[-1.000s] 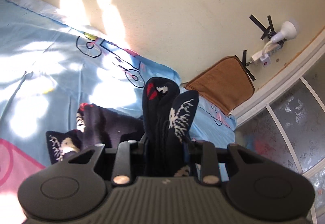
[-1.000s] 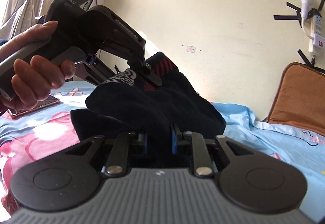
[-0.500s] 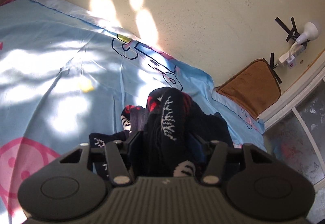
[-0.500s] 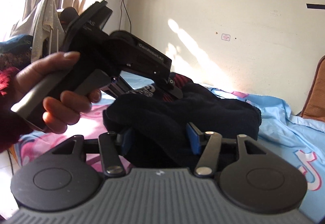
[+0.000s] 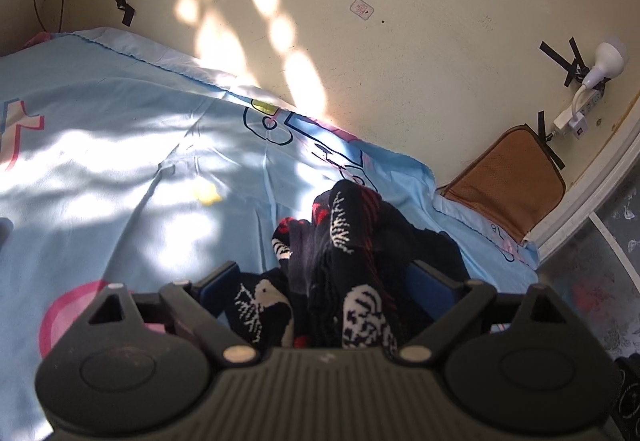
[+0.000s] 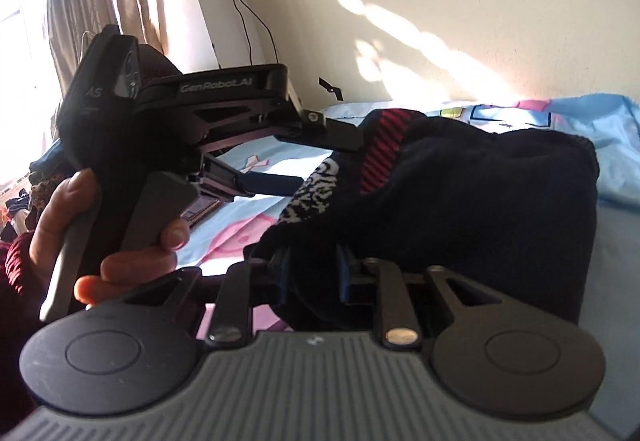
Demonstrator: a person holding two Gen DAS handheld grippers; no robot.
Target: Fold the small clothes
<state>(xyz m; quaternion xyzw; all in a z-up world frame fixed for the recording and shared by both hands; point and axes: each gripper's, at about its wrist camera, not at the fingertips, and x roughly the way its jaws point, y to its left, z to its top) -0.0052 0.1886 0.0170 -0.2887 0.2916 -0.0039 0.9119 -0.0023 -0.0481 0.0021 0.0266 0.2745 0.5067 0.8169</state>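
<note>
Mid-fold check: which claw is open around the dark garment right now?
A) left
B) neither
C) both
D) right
A: the left claw has its fingers spread wide around the garment, while the right claw is pinched on the cloth.

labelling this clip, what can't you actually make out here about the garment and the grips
- Garment type: the dark knit garment is bunched in both views; sleeves, legs or shape stay hidden in its folds.
- Right gripper: right wrist view, cloth covers the fingertips.
- Left gripper: left wrist view, jaws wide apart, contact with the cloth unclear.
- Flat thing on the bedsheet: right wrist view, behind the hand, unidentifiable.
</note>
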